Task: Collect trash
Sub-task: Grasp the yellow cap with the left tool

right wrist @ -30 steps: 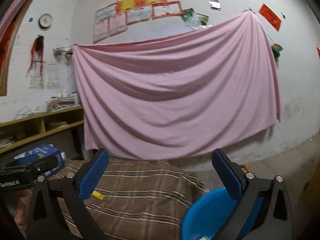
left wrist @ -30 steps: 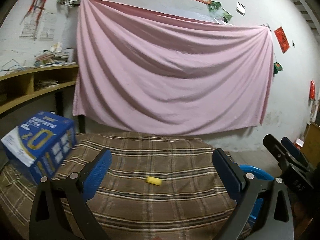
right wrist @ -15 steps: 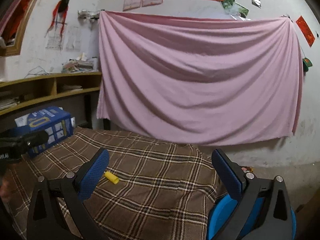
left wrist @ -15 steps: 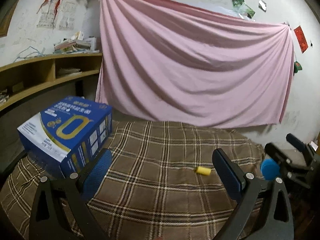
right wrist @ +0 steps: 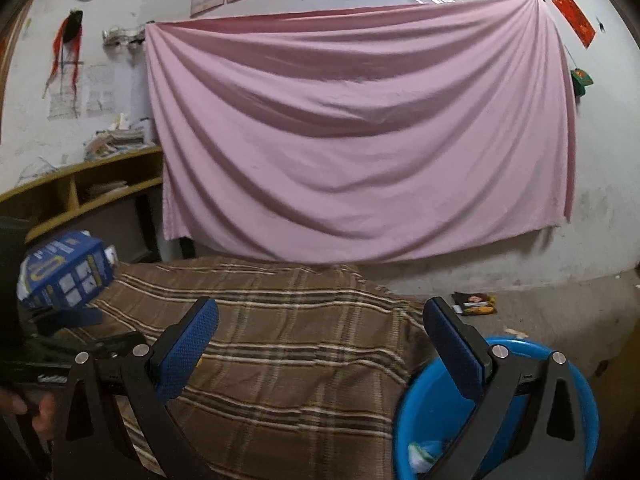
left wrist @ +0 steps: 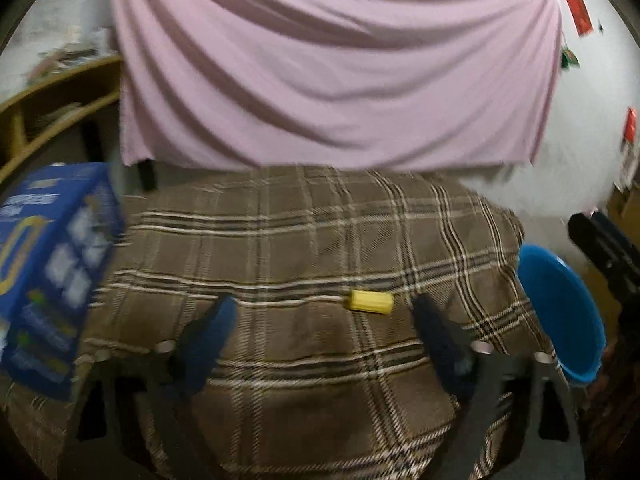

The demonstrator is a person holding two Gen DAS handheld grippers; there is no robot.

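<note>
While the left-wrist view is motion-blurred, the left gripper (left wrist: 322,316) reads clearly enough: jaws apart with nothing between the pads, and they have just been closing in. A small yellow piece of trash (left wrist: 370,301) lies on the brown plaid cloth (left wrist: 304,240), just past the fingertips and nearer the right-hand pad, not touching either. Blue box (left wrist: 48,264) sits at the cloth's left edge; blue basin (left wrist: 560,312) sits off the right edge, with the right gripper (left wrist: 608,252) dark beyond it. Right-wrist view: right gripper (right wrist: 320,344) also has its jaws wide apart, empty, over the cloth's right end and the basin (right wrist: 424,408), which holds some scraps I can't identify. Left gripper (right wrist: 76,320) shows at far left by the box (right wrist: 64,268). A wrapper (right wrist: 474,304) lies on the floor beyond the basin. Pink sheet (right wrist: 360,140) hangs on the wall.
</note>
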